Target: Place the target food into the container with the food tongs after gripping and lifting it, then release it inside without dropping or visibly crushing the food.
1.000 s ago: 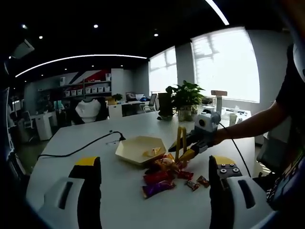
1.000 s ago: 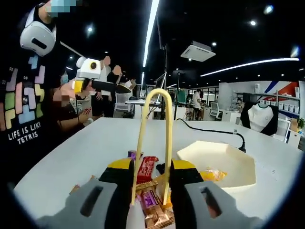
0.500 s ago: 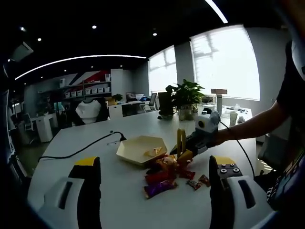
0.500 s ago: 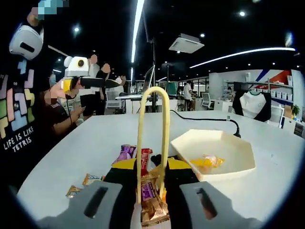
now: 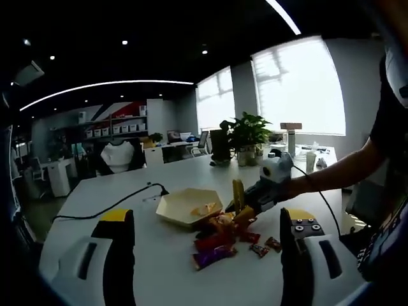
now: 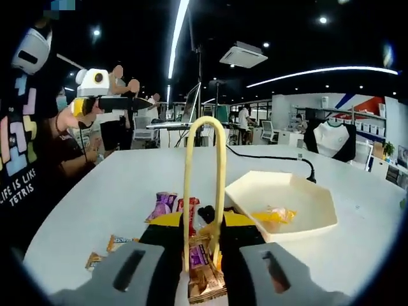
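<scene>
Right gripper (image 6: 203, 255): clenched on the yellow food tongs (image 6: 204, 185), whose loop rises upright between the jaws. Tongs tips: below the frame edge in the right gripper view; in the left gripper view they sit among the snacks, and whether they grasp one I cannot tell. Nearest item: a brown wrapped candy (image 6: 205, 285) lying between the right jaws, a purple-labelled piece just above it. Snack pile (image 5: 220, 237): red, purple and orange wrappers clustered on the white bench (image 6: 127, 185), just beside the container. Purple packet (image 6: 162, 205) and red bar (image 6: 190, 210) lie slightly further out; two small wrapped sweets (image 6: 105, 250) sit apart to the left. Container (image 6: 284, 204): cream hexagonal tray, one yellow-wrapped piece (image 6: 274, 215) already inside. Left gripper (image 5: 204, 255): jaws released, holding nothing, hovering back from the pile. Handling advice: close the tongs gently on one wrapper only, lift clear of neighbours, carry low over the rim, open inside.
</scene>
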### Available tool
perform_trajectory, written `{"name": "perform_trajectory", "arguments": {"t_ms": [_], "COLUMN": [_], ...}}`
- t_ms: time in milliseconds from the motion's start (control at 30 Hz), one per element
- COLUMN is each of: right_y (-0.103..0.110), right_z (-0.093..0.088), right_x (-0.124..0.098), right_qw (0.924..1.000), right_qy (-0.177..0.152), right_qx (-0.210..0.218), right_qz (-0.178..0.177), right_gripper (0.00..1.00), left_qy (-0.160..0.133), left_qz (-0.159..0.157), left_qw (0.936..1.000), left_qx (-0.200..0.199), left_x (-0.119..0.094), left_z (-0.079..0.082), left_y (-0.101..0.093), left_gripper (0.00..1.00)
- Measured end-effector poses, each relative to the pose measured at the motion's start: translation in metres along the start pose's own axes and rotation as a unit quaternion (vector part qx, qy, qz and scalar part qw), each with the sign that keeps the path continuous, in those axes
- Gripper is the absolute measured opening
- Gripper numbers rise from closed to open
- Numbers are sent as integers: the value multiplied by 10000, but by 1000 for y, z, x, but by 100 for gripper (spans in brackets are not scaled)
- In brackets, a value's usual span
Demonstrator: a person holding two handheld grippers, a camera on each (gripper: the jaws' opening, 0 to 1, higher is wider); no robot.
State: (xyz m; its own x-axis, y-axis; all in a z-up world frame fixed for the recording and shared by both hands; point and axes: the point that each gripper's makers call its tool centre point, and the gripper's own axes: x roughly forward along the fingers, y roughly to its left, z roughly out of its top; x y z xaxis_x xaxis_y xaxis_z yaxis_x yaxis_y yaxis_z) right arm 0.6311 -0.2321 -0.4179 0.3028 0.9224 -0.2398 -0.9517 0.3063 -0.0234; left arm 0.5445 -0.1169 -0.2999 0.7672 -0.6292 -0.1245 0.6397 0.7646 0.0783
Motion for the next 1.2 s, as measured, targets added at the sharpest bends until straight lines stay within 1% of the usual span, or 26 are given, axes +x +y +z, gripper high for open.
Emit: {"name": "perform_trajectory", "arguments": {"t_ms": [100, 133, 167, 233, 333, 433, 467, 600, 700, 833, 967, 1200], "right_y": [0, -1, 1, 0, 1, 4, 5, 2, -2, -9, -21, -38], "right_z": [0, 2, 1, 2, 8, 12, 18, 26, 31, 42, 56, 82], "right_x": [-1, -2, -2, -3, -8, -12, -14, -18, -19, -19, -19, -16], "right_qw": [10000, 9996, 9998, 9999, 9996, 9991, 9984, 9983, 9981, 9976, 9967, 9953], "right_qy": [-39, -114, -97, -115, -242, -326, -459, -501, -525, -595, -679, -820], "right_qx": [-10, -260, -163, -63, 165, 253, 318, 298, 321, 317, 309, 206], "right_qz": [32, 2, 49, 11, 38, 84, 125, 36, -13, -126, -321, -462], "right_gripper": [16, 16, 16, 16, 16, 16, 16, 16, 16, 16, 16, 17], "left_qy": [-64, -60, -47, 10, -5, 13, 39, 43, 44, 28, 4, -55], "left_qz": [-24, -18, 13, 21, 11, 13, 4, -17, -10, 12, 0, 16], "left_qw": [9999, 9999, 9999, 9999, 9999, 10000, 9999, 9999, 9999, 9999, 10000, 10000], "left_qx": [-131, -135, -119, -111, -105, -96, -128, -105, -107, -107, -93, -77], "left_x": [-1, -1, -1, -1, -1, -2, -2, -4, -5, -7, -8, -11], "left_z": [2, 2, 1, -1, 0, -1, -1, 0, 0, 1, 3, 6], "left_y": [0, 0, 1, 2, 1, 1, 1, -1, 0, 2, 1, 0], "left_gripper": [100, 100, 100, 100, 100, 100, 100, 100, 100, 100, 100, 100]}}
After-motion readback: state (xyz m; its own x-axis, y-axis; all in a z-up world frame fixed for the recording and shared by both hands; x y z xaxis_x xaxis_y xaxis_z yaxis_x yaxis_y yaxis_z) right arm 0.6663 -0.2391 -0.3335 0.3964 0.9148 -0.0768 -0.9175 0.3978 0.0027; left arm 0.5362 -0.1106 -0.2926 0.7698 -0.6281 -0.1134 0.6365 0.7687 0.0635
